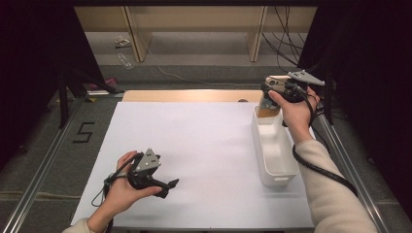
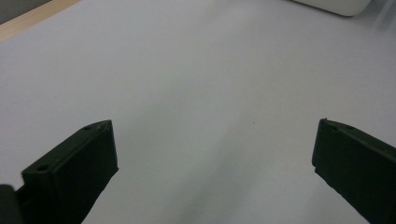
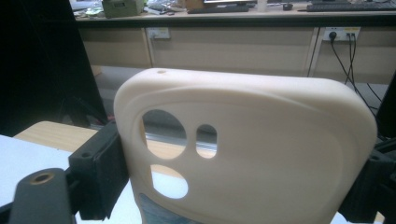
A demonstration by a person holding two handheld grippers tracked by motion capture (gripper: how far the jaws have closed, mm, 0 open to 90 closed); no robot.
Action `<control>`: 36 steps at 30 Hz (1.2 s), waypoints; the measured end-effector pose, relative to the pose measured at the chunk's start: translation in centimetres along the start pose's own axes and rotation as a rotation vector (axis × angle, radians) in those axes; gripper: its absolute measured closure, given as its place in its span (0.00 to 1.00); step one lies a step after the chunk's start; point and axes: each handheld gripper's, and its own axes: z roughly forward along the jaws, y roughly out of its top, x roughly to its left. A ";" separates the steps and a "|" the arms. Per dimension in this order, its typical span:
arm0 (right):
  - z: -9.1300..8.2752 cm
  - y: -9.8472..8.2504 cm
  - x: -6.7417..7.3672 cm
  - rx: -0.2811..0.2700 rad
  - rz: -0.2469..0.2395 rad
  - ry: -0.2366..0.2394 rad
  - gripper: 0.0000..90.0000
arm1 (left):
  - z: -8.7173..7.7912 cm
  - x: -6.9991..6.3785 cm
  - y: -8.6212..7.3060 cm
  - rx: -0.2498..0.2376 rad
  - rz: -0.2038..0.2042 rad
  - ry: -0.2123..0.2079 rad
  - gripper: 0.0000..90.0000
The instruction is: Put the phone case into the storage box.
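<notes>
right gripper (image 3: 243,186): clamped on cream phone case (image 3: 261,154) | left gripper (image 2: 215,154): jaws apart | floor marking, perhaps "5" (image 1: 83,132)

My desk (image 1: 204,160) is covered in white, with a bare wood strip (image 1: 189,95) at its far edge. Grey floor (image 1: 53,160) around it bears a black "5" (image 1: 84,131). Beyond me stands a pale wooden bench (image 1: 194,19); cables (image 1: 284,39) hang from it. Black curtains (image 1: 34,63) flank both sides.
</notes>
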 end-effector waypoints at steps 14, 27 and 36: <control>0.5 -0.2 -0.1 0.006 0.009 -0.010 0.16 | 0.0 0.0 0.0 -0.002 0.000 0.000 0.00; 0.8 -0.2 -0.4 0.011 0.015 -0.019 0.16 | 0.0 0.0 0.0 -0.001 0.000 -0.001 0.00; 1.0 -0.2 -0.5 0.014 0.011 -0.024 0.16 | 0.0 0.0 0.0 -0.001 0.000 -0.002 0.00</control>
